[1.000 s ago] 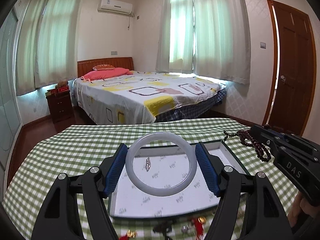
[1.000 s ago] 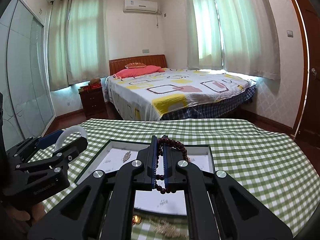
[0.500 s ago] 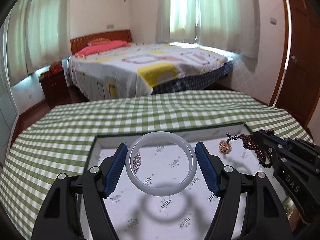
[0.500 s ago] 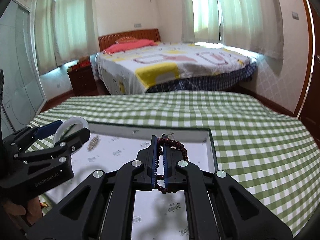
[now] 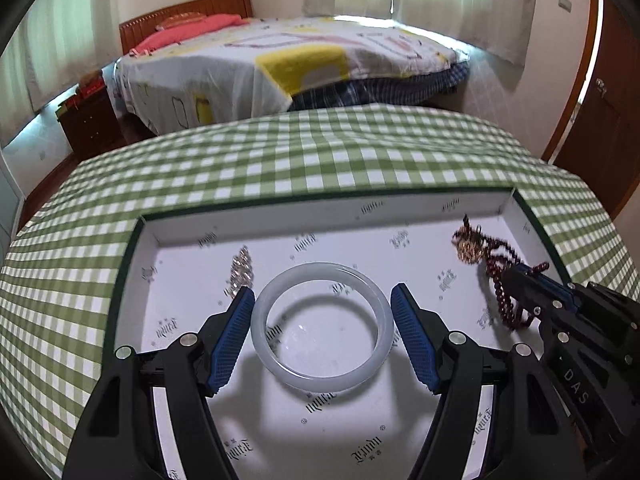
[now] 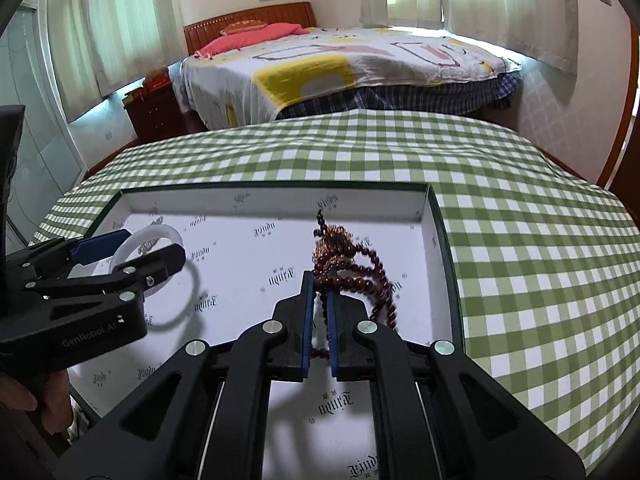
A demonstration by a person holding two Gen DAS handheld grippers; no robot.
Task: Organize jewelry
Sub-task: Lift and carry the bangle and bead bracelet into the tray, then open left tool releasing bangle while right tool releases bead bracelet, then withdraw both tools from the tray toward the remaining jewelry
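Shallow box (image 5: pixel 516 204), low walls all round; entry from above only. Left half holds white bangle (image 5: pixel 320 326) between the left gripper (image 5: pixel 322 336) jaws, small silver piece (image 5: pixel 242 268) just beyond. Right side taken by right gripper (image 6: pixel 319 312), its dark bead strand (image 6: pixel 360 276) and a gold trinket (image 5: pixel 466 246). Bare lining between the two grippers. Checked worktop (image 6: pixel 520 220) open beyond the far wall.

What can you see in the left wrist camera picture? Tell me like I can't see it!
A pale white bangle sits between the blue-padded left tongs, over an open white-lined box. On the right, the right tongs hold dark red beads. The box rests on a green checked tablecloth.
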